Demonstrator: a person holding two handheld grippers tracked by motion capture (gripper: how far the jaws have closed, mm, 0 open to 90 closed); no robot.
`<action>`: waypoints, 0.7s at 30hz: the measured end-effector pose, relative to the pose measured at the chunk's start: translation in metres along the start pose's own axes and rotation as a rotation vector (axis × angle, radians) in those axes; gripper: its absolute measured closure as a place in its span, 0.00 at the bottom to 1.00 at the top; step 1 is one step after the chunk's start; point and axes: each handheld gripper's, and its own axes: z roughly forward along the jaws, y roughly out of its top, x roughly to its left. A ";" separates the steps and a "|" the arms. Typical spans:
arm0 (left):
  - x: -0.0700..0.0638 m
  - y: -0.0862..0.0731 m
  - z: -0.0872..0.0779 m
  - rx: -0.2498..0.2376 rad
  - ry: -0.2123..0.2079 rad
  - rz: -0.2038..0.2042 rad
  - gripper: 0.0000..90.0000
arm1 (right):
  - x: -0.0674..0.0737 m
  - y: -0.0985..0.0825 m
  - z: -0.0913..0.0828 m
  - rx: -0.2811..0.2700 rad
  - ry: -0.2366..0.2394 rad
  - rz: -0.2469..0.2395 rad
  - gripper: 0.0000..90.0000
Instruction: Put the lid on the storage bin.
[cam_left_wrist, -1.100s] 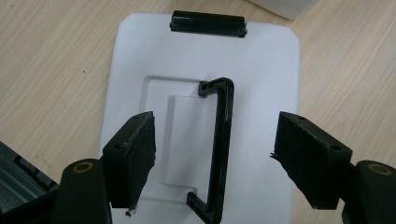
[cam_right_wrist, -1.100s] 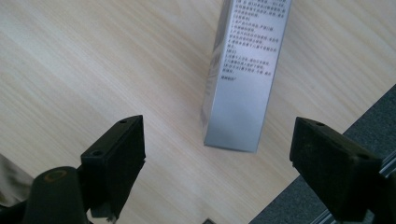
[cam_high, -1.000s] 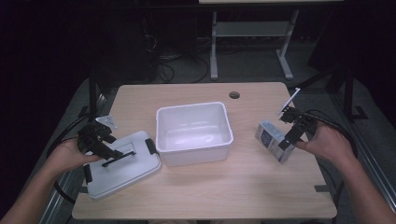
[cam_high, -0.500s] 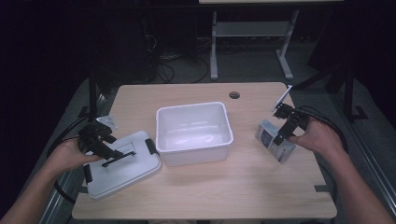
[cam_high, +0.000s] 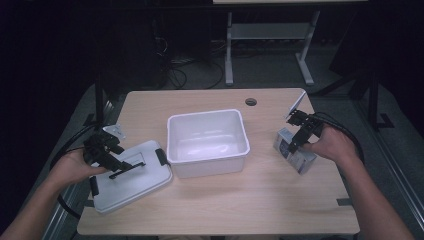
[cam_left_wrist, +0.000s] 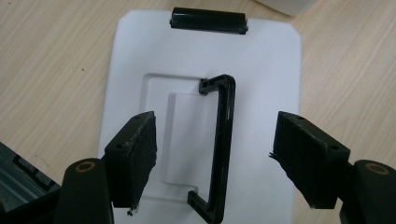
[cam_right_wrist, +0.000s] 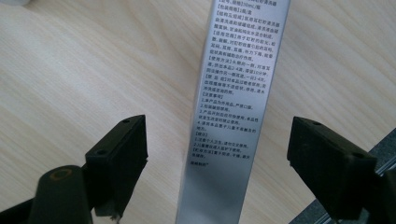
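Right gripper (cam_high: 296, 143) has sunk onto the silver printed carton (cam_right_wrist: 233, 112), jaws wide astride it; left gripper (cam_left_wrist: 215, 158) straddles the white lid's black handle (cam_left_wrist: 223, 140), unclenched.

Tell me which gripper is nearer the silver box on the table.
Right. The right gripper hangs over the silver box, open jaws on either side of it; the left gripper is across the table, over the white lid.

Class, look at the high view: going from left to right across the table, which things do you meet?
White lid with black handle → open white tub → silver box.
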 end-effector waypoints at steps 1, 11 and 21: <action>0.000 -0.001 0.000 -0.002 -0.001 0.000 0.33 | -0.001 0.000 0.001 -0.001 -0.001 -0.002 0.22; 0.000 -0.002 0.000 0.003 -0.002 -0.004 0.33 | -0.004 0.003 0.007 -0.007 0.009 0.006 0.26; 0.001 -0.002 0.001 0.009 -0.003 0.000 0.34 | -0.005 0.006 0.014 0.000 0.020 0.005 0.33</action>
